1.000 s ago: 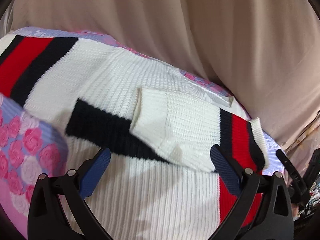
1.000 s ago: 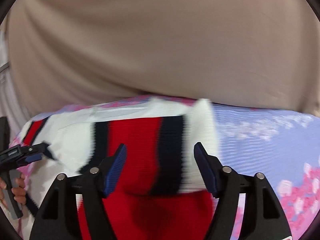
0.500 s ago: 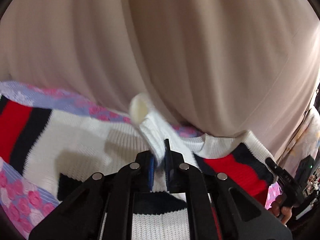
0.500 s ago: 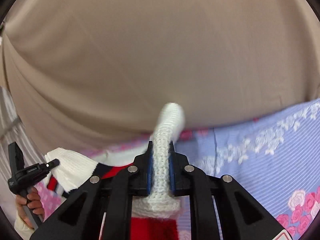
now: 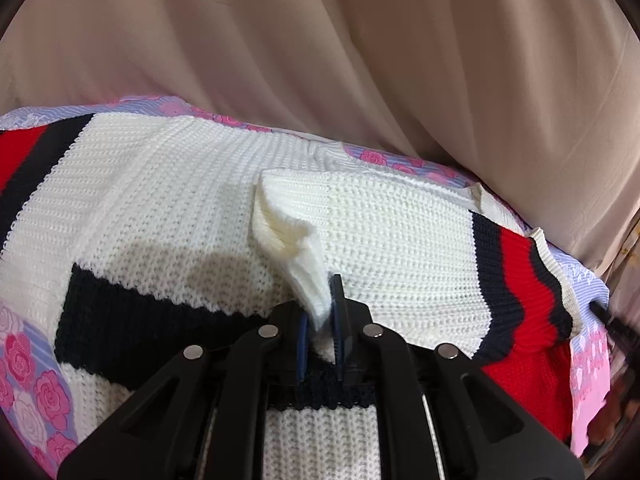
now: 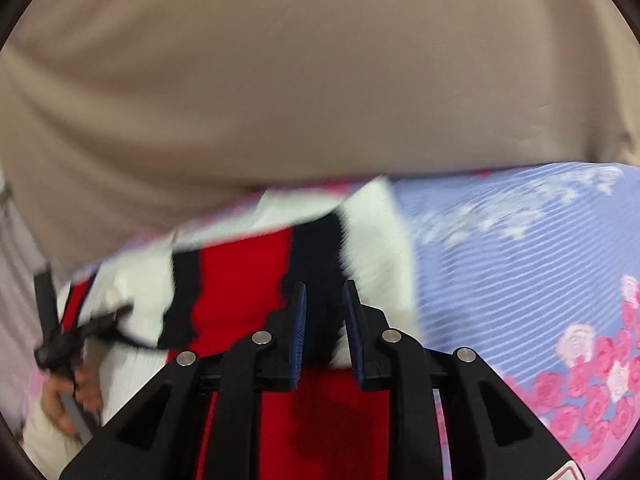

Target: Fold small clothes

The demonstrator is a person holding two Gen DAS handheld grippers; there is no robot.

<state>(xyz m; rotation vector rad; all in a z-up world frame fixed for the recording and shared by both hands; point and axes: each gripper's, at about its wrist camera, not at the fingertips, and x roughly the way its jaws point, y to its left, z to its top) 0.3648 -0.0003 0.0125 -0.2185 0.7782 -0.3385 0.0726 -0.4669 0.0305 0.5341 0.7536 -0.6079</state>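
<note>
A white knit sweater with red and navy stripes lies on a floral bedsheet. One sleeve is folded across the body, its striped cuff at the right. My left gripper is shut on a white fold of that sleeve's edge and holds it just above the sweater. In the right wrist view the striped cuff lies under my right gripper. Its fingers stand a little apart, and nothing shows held between them. The view is blurred.
A beige curtain hangs behind the bed. Bare blue and pink floral sheet spreads to the right of the sweater. The person's left hand and the left gripper's handle show at the left of the right wrist view.
Both grippers closed on the sleeve and lifted it. Now the left gripper has come down with the fold in it, and the right has parted and let go of the cuff.
</note>
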